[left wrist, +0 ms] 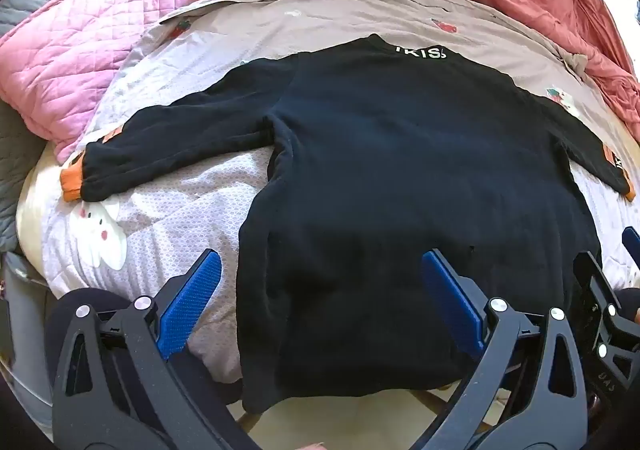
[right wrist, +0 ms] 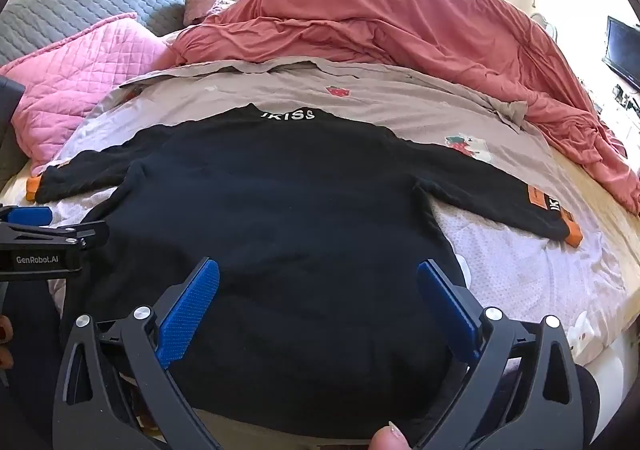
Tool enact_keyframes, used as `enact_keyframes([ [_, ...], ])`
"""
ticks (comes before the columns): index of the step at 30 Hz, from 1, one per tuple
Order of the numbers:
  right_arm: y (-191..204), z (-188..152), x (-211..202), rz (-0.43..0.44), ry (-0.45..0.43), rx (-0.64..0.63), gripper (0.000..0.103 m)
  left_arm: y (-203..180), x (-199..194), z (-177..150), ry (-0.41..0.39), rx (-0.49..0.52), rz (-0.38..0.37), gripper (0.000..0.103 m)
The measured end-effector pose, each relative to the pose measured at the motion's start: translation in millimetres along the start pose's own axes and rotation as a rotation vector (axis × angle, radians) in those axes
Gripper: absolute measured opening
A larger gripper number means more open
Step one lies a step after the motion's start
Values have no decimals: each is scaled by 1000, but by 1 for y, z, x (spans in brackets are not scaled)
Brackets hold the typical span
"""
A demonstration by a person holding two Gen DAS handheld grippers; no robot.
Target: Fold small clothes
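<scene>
With your left gripper (left wrist: pixel 320 298) and right gripper (right wrist: pixel 318 302) both wide open and empty above the hem of the black sweatshirt (left wrist: pixel 400 170) spread flat on the bedsheet (left wrist: pixel 180 218), a careless pinch could catch the sheet too.

Black long-sleeved sweater (left wrist: pixel 384 170), child-sized, spread flat, both sleeves stretched out sideways; collar at the far end bears white lettering reading "KISS"; cuffs orange, one sleeve (right wrist: pixel 516 202) with an orange patch and white letters near the cuff; hem nearest the cameras, draped slightly over the near edge; fabric smooth, few wrinkles, unfolded.
</scene>
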State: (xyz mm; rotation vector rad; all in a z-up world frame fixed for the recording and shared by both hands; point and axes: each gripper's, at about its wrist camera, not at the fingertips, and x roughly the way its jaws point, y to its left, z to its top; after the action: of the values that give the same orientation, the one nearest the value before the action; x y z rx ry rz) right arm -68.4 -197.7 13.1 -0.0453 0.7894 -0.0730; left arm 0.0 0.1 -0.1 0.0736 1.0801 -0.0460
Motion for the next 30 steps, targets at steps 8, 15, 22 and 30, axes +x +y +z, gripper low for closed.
enact_keyframes([
  [8,-4,0,-4,24,-2,17,99,1,1,3,13,-11,-5,94],
  [15,-4,1,-3,18,8,23,99,-5,-1,-2,-3,-3,-8,94],
  [22,-3,-4,-6,19,1,23,99,-4,-3,-4,1,1,-10,94],
  [30,-7,-5,-7,20,-1,24,99,-3,-2,-4,0,2,-11,94],
])
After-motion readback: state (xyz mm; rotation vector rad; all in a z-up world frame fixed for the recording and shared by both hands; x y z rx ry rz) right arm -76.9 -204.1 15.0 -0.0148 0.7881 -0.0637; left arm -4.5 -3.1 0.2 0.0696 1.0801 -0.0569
